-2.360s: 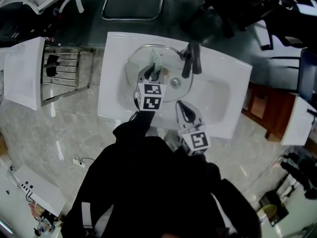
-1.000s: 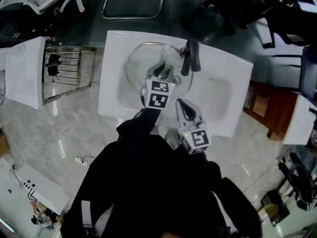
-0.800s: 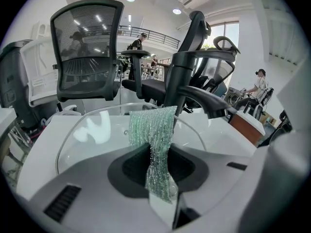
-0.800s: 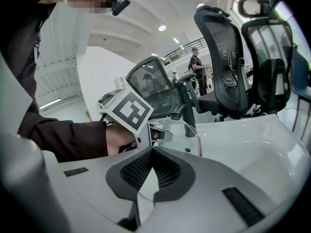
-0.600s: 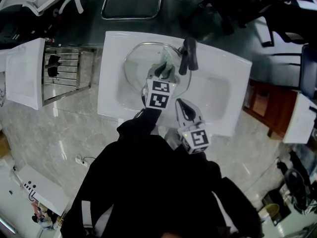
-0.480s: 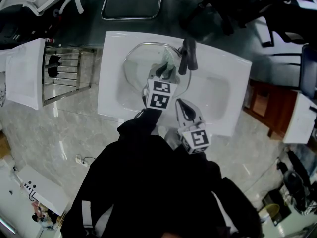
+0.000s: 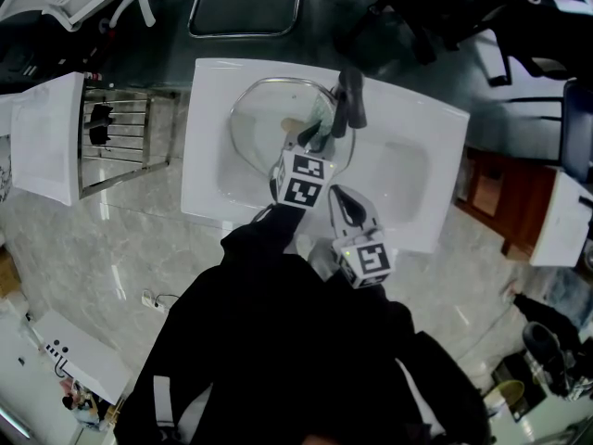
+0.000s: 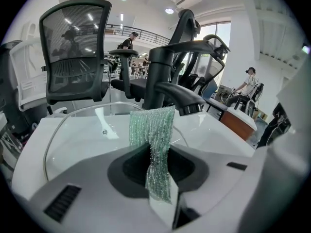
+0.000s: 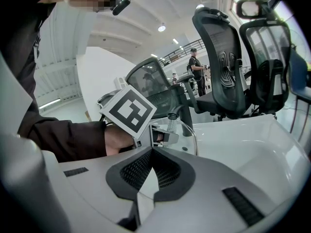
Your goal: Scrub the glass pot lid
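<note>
The glass pot lid point(image 7: 264, 133) lies flat in the white sink point(image 7: 408, 170), its rim point(image 8: 73, 114) curving across the left gripper view. My left gripper point(image 7: 316, 137) is over the lid's right part, just in front of the black faucet point(image 7: 350, 98). It is shut on a green mesh scrubber point(image 8: 154, 140) that sticks up between the jaws toward the faucet spout point(image 8: 181, 97). My right gripper point(image 7: 340, 202) hovers at the sink's front edge, shut and empty. In the right gripper view, the right gripper point(image 9: 146, 191) points at the left gripper's marker cube point(image 9: 129, 110).
A metal drying rack point(image 7: 120, 137) and a white board point(image 7: 42, 137) stand left of the sink. A chair base point(image 7: 246, 7) is behind it and office chairs point(image 9: 228, 67) beyond. A wooden cabinet point(image 7: 491, 202) sits at the right.
My left gripper has slid right and away across the lid toward the faucet, carrying the scrubber. The right gripper has stayed put.
</note>
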Motion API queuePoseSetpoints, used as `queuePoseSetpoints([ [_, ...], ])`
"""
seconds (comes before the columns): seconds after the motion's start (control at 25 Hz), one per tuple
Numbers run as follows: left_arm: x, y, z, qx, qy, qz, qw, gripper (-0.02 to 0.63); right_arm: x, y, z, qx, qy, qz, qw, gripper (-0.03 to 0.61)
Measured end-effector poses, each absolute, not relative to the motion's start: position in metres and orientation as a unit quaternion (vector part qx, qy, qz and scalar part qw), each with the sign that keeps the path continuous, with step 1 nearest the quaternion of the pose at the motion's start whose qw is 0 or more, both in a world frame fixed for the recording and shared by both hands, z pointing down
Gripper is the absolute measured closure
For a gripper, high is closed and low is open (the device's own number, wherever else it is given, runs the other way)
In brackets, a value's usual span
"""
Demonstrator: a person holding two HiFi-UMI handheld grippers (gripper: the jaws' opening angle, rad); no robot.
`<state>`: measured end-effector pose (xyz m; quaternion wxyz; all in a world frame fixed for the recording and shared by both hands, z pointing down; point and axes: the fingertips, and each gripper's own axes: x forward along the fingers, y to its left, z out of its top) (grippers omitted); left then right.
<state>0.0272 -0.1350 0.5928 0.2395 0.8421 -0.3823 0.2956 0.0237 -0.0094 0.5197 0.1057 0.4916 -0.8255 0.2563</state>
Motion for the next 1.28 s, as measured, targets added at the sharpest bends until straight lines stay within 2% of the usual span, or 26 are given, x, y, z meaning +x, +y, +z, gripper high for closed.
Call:
queuePoseSetpoints([
  [0.64,0.008,-0.129,0.580,0.836,-0.397,0.276,0.259,0.532,0.020,-0.004,0.518,0.483,-0.834,0.242,0.114,0.575],
  [1.28,-0.096,-0.130,0.576,0.781,-0.492,0.275,0.269,0.537,-0.001,-0.004,0.508,0.457,-0.850,0.235,0.117,0.575],
])
